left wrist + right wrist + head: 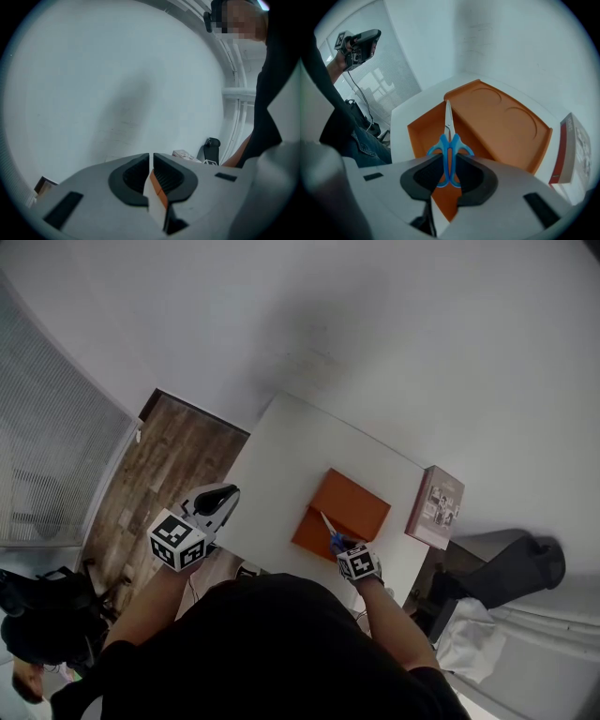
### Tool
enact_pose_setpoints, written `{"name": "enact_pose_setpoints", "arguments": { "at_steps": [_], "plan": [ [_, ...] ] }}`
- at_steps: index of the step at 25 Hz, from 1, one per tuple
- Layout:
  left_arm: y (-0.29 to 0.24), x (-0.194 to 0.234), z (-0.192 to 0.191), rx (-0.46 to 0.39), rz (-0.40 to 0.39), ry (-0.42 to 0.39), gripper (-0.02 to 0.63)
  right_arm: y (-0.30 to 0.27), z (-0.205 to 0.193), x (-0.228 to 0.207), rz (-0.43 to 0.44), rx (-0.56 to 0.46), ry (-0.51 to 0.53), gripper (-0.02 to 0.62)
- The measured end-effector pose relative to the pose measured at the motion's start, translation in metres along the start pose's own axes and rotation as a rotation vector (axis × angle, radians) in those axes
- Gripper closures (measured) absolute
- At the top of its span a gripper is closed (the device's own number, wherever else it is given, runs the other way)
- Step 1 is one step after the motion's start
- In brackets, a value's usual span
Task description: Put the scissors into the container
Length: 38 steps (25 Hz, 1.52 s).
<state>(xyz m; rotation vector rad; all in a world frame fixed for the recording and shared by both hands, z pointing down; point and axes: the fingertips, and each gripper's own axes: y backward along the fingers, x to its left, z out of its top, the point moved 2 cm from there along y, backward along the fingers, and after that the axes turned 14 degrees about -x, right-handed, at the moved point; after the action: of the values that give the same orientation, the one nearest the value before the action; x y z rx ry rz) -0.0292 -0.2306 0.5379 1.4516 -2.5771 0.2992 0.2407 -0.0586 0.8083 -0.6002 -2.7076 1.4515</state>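
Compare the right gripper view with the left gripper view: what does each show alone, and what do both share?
Right gripper view only: the right gripper shut on the blue scissors, blades pointing over the open compartment of the orange container. Left gripper view only: the left gripper seen along its jaws, which are shut on nothing. Both: the white wall.

No legible text or numbers anywhere
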Motion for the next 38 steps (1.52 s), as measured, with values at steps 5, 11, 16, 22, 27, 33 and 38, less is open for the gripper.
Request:
{"name": "enact_pose_setpoints", "arguments": {
  "at_steps": [5, 11, 16, 22, 27, 33, 38],
  "plan": [
    [0.003, -0.001, -0.005, 0.005, 0.013, 0.006, 0.571, -0.007, -0.003, -0.001, 0.018, 0.034, 0.018, 0.509],
    [0.010, 0.002, -0.012, 0.016, 0.038, 0.022, 0.571, -0.016, -0.005, -0.001, 0.034, 0.071, 0.057, 0.509],
    [0.015, 0.004, -0.017, 0.026, 0.057, 0.032, 0.571, -0.025, -0.008, -0.003, 0.047, 0.090, 0.081, 0.509],
    [0.021, 0.004, -0.019, 0.030, 0.068, 0.037, 0.571, -0.029, -0.009, -0.007, 0.041, 0.109, 0.096, 0.509],
    [0.027, 0.007, -0.023, 0.043, 0.079, 0.044, 0.571, -0.031, -0.008, -0.009, 0.036, 0.116, 0.092, 0.509],
    [0.028, 0.007, -0.025, 0.045, 0.082, 0.047, 0.572, -0.036, -0.010, -0.008, 0.041, 0.125, 0.100, 0.509],
    [0.030, 0.012, -0.027, 0.051, 0.088, 0.052, 0.571, -0.040, -0.010, -0.009, 0.044, 0.137, 0.110, 0.509]
  ]
}}
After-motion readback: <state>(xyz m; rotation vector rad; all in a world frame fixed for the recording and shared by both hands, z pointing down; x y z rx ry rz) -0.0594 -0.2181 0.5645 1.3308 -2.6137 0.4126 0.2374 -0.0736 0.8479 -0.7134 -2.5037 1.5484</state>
